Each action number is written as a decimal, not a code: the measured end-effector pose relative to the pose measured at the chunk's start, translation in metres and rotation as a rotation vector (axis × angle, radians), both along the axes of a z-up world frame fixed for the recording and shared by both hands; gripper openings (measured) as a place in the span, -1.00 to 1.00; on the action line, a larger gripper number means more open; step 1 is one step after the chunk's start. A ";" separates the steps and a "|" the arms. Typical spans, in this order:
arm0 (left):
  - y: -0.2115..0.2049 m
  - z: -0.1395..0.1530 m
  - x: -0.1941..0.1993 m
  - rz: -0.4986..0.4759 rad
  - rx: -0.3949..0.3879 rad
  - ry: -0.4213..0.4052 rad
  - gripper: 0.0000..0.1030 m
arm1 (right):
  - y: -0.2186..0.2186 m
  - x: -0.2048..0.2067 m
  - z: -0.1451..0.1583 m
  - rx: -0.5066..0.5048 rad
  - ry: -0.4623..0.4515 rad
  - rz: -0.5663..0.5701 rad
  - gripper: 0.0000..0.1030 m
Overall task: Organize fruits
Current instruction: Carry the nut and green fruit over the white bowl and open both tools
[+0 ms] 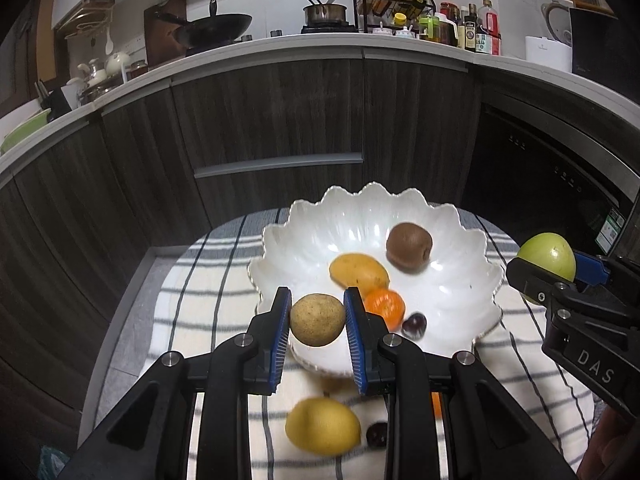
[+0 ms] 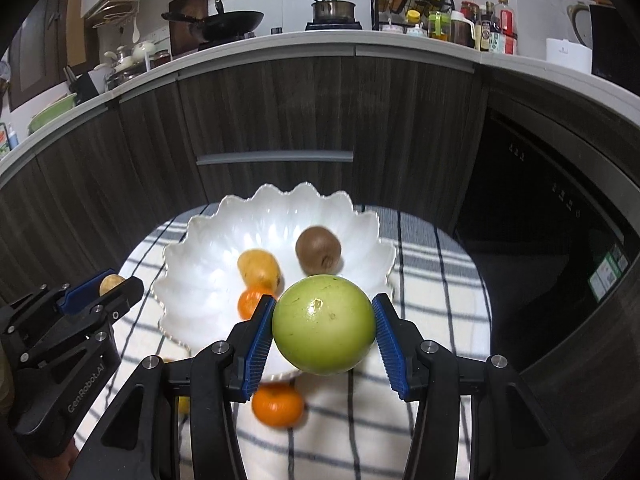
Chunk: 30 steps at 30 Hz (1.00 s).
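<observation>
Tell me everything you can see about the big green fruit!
The green fruit is round, smooth and shiny, pale yellow-green with small brown specks. The right gripper holds it off the table, its blue ribbed pads pressing on both sides. It hangs in front of the near rim of the white scalloped bowl.

A striped cloth (image 1: 224,280) covers the counter; on it, centre frame, rest a scalloped white bowl (image 1: 460,280), a lemon (image 1: 322,426), a tangerine (image 2: 278,405) and a dark cherry (image 1: 377,435).

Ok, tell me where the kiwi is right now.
The kiwi lies inside the white scalloped bowl, toward its far right side in the left wrist view, just beyond the yellow mango; neither gripper is touching it.
</observation>
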<state>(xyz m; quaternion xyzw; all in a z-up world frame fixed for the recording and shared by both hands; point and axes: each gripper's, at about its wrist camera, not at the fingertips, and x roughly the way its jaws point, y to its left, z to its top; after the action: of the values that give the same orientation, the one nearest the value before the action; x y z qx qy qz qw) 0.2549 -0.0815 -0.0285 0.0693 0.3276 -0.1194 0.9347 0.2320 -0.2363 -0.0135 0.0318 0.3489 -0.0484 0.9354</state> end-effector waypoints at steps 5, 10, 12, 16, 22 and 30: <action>-0.002 0.001 0.018 0.000 -0.003 -0.001 -0.47 | -0.002 0.016 0.003 -0.015 -0.009 -0.007 -0.03; -0.005 -0.004 0.037 0.009 -0.002 0.008 -0.47 | -0.004 0.032 0.001 -0.019 -0.004 -0.016 -0.03; -0.006 -0.007 0.044 0.010 -0.003 0.012 -0.47 | -0.005 0.039 0.000 -0.017 -0.001 -0.023 -0.03; -0.009 -0.013 0.059 0.021 0.001 0.017 -0.47 | -0.007 0.053 -0.006 -0.014 0.011 -0.038 -0.03; -0.013 -0.027 0.084 0.014 0.018 0.057 -0.47 | -0.011 0.074 -0.019 -0.015 0.047 -0.062 -0.03; -0.014 -0.047 0.106 0.012 0.027 0.115 -0.47 | -0.010 0.098 -0.036 -0.033 0.096 -0.062 -0.03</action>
<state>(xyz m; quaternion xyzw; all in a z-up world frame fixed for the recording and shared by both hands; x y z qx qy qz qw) 0.3610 -0.0951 -0.0754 0.0729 0.3828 -0.1132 0.9140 0.3300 -0.2460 -0.0499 0.0248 0.3915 -0.0845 0.9160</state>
